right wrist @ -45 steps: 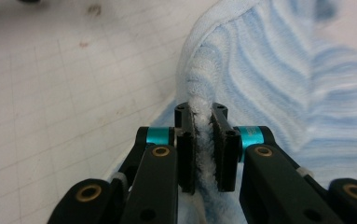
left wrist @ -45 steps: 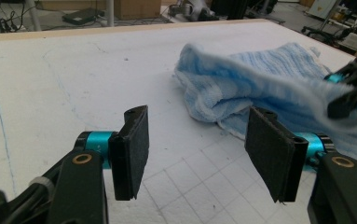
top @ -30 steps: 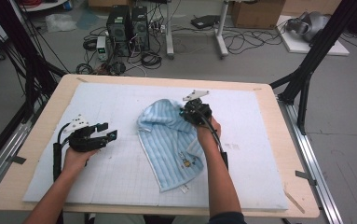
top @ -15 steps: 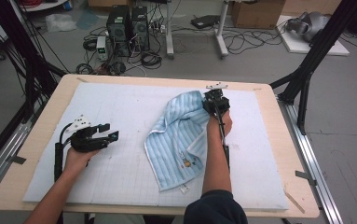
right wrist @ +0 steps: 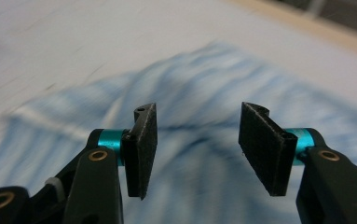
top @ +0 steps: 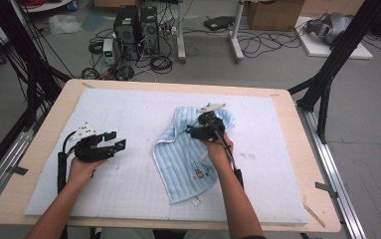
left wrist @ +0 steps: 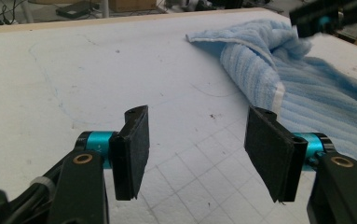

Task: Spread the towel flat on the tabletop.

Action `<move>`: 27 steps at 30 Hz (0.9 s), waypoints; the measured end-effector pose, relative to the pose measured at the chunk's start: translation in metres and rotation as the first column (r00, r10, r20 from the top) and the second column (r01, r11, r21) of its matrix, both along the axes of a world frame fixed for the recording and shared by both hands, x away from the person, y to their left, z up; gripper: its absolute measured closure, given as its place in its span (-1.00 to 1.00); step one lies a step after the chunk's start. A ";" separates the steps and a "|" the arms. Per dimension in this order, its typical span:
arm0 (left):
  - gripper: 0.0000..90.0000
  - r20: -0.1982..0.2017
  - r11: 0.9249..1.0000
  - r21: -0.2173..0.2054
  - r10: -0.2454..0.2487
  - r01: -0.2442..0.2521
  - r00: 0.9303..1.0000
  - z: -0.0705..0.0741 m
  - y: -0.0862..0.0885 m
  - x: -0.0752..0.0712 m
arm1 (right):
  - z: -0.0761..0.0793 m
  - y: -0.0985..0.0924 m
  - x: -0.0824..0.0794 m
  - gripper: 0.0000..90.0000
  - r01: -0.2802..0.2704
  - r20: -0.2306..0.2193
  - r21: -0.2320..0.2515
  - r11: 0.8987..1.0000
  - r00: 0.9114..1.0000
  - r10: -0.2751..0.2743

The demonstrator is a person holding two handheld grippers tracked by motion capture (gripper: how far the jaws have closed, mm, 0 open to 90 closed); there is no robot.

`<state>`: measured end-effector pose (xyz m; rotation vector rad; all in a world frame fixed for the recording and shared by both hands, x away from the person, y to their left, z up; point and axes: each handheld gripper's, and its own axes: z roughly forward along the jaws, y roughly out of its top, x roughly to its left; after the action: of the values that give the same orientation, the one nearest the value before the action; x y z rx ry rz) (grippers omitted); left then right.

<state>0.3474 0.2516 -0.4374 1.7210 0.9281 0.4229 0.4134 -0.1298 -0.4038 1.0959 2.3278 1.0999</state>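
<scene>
From the high view, a light blue striped towel (top: 190,154) lies rumpled at the centre of the white foam mat (top: 128,109) that covers the wooden table (top: 302,144). The right gripper (top: 198,132) hangs over the towel's upper end, just right of centre frame; its jaws have just been opening and nothing sits between them. The left gripper (top: 113,145) rests at the left of the frame, well apart from the towel, jaws parted and empty.

In the left gripper view, the two black pads stand wide apart over bare mat (left wrist: 73,70), with the towel (left wrist: 306,88) bunched at the upper right and the other gripper (left wrist: 325,18) above it in the top right corner.

In the right gripper view, the released pads frame a blurred stretch of towel (right wrist: 199,102) across the middle, gripping none of it.
</scene>
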 end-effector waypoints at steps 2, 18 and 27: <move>-0.10 0.002 1.000 -0.004 0.004 -0.004 1.000 0.000 0.001 0.000 | -0.016 0.016 -0.007 0.07 -0.079 -0.077 -0.015 0.997 0.994 0.078; -0.08 0.008 0.998 -0.039 0.042 -0.041 0.999 0.002 0.012 0.001 | -0.034 0.052 -0.044 0.83 -0.240 -0.160 -0.008 0.971 0.959 0.236; -0.08 0.002 0.998 -0.041 0.048 -0.048 0.999 0.002 0.014 0.001 | -0.034 0.089 -0.081 0.78 -0.418 -0.193 0.052 0.907 0.887 0.419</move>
<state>0.3488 0.2659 -0.4356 1.6631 0.9712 0.4343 0.3326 -0.0405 -0.4380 0.7476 2.8131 1.1884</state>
